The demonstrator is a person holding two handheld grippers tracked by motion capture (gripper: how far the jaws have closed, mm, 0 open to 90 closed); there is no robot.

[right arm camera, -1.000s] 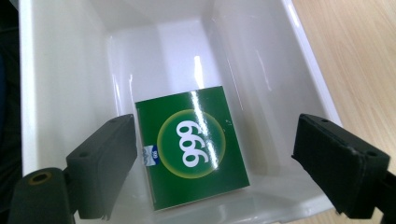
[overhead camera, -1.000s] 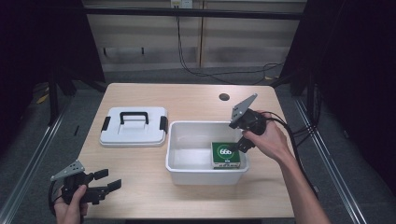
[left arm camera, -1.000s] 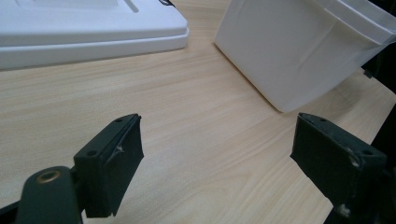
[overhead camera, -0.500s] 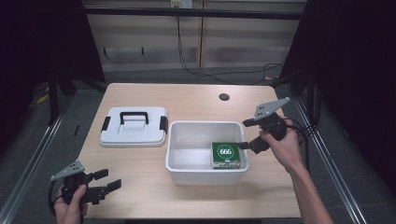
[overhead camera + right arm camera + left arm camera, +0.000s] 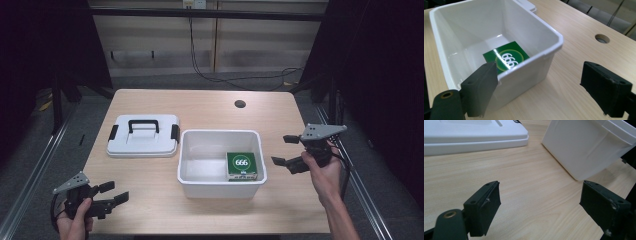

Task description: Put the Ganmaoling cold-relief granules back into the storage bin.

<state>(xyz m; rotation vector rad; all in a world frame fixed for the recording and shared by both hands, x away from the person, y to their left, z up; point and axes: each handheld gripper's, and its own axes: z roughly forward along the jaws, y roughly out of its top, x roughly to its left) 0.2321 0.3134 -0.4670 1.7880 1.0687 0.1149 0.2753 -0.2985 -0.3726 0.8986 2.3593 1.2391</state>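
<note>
A green square box printed with "666" (image 5: 242, 164) is seen lying flat on the floor of the white rectangular plastic bin (image 5: 220, 185), in its near right corner, so the packing step is judged to be complete and the closing of the bin to be the step in hand. The white flat plastic lid with a black handle and black side clips (image 5: 143, 135) lies on the light wooden table (image 5: 210, 107) just left of the bin, apart from it and untouched. The next move is judged to call for the lid to be taken up, probably by its handle or edges, carried right over the bin, squared to the rim and pressed down. The right gripper (image 5: 286, 150) is held above the table's right edge, just right of the bin, with its jaws spread wide and nothing between them; in the right gripper view the bin's near corner (image 5: 554, 42) and the green box (image 5: 506, 58) are seen beyond the jaws. The left gripper (image 5: 113, 192) is held low at the near left corner of the table, well apart from lid and bin, its jaws likewise wide and empty, pointed right towards the bin's side wall (image 5: 584, 147).
</note>
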